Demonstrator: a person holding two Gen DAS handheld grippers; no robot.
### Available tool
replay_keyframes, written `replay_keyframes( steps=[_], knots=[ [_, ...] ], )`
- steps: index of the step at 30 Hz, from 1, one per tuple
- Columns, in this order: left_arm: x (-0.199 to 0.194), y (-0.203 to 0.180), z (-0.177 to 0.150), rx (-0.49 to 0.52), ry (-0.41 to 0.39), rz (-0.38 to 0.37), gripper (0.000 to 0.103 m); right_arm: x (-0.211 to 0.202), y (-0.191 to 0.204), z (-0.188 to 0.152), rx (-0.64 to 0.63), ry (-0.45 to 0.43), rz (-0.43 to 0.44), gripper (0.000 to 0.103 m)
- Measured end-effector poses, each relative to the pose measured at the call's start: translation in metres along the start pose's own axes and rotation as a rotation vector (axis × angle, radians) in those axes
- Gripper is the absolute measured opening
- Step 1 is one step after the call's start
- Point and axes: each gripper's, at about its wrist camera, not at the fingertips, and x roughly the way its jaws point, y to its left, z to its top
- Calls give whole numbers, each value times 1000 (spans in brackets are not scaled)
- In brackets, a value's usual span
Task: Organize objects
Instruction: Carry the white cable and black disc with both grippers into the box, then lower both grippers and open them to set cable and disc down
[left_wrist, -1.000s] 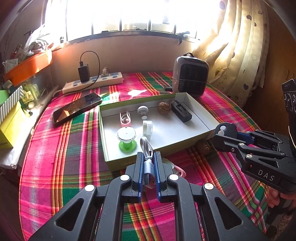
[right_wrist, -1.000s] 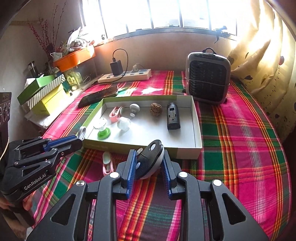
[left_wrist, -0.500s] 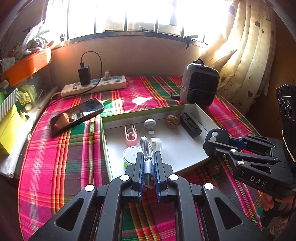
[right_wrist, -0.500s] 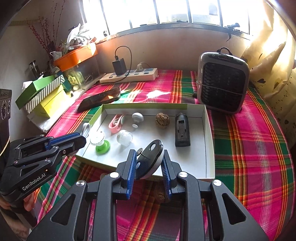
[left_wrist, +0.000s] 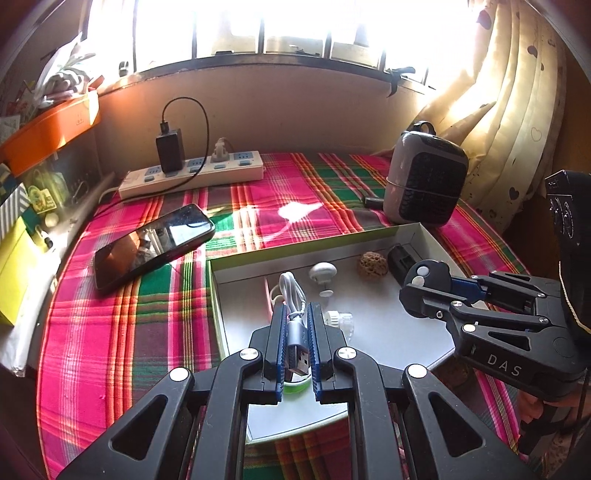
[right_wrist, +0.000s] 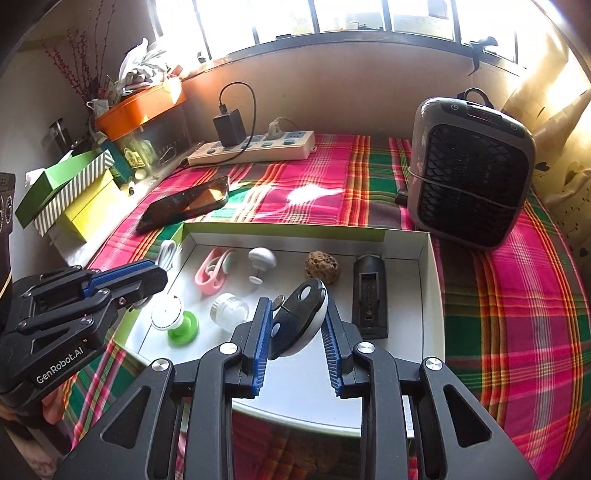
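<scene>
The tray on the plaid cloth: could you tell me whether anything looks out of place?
Nothing in the tray looks spilled or broken. The phone lies askew beside it, still plugged in.

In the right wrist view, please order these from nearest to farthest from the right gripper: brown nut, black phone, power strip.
Measured from the right gripper:
1. Brown nut, in the tray just ahead.
2. Black phone, on the cloth beyond the tray, left.
3. Power strip, by the back wall.
</scene>
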Motion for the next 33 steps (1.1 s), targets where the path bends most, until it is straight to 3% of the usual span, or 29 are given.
replay_keyframes(
  steps=[33],
  knots=[
    [51,18,9,-28,88,43,10,51,10,15,-53,95,2,28]
  ],
)
